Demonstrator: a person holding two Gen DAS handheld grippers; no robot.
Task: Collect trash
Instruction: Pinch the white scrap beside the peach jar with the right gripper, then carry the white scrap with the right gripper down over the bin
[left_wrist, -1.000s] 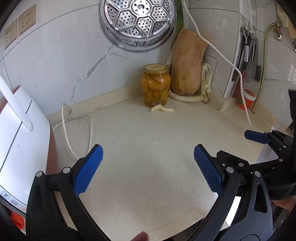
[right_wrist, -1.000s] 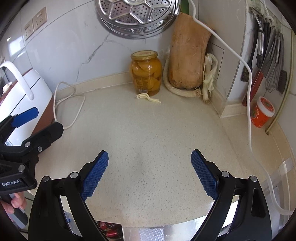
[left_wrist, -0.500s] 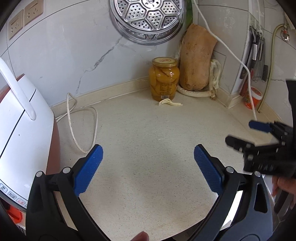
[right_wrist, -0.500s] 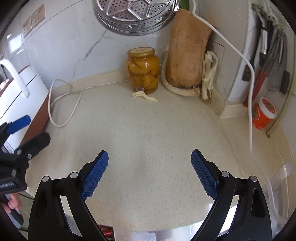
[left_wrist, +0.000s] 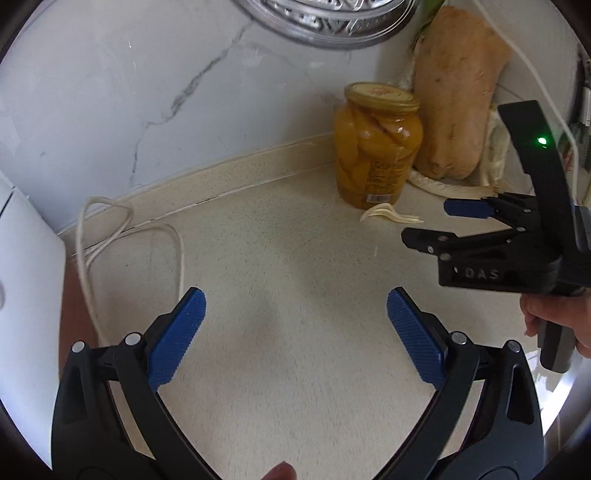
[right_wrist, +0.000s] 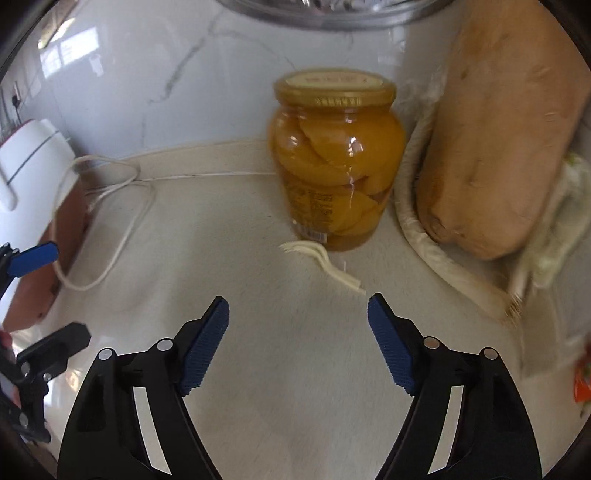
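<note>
Small white plastic forks (right_wrist: 322, 259) lie on the speckled countertop (right_wrist: 258, 266) just in front of a jar of peaches (right_wrist: 337, 158); they also show in the left wrist view (left_wrist: 388, 216). My right gripper (right_wrist: 297, 345) is open and empty, a short way in front of the forks; it shows from the side in the left wrist view (left_wrist: 430, 223). My left gripper (left_wrist: 295, 336) is open and empty over bare counter, further back and to the left.
A large tan gourd (right_wrist: 498, 140) leans in the corner beside the jar, with leek stalks (right_wrist: 436, 254) at its base. A white cable (left_wrist: 110, 236) loops by a white appliance (left_wrist: 26, 288) on the left. A steel steamer tray (left_wrist: 332, 18) hangs on the marble wall.
Both grippers have moved forward toward the jar and forks. The right one has gone furthest and now sits close to the forks. Both stay open.
</note>
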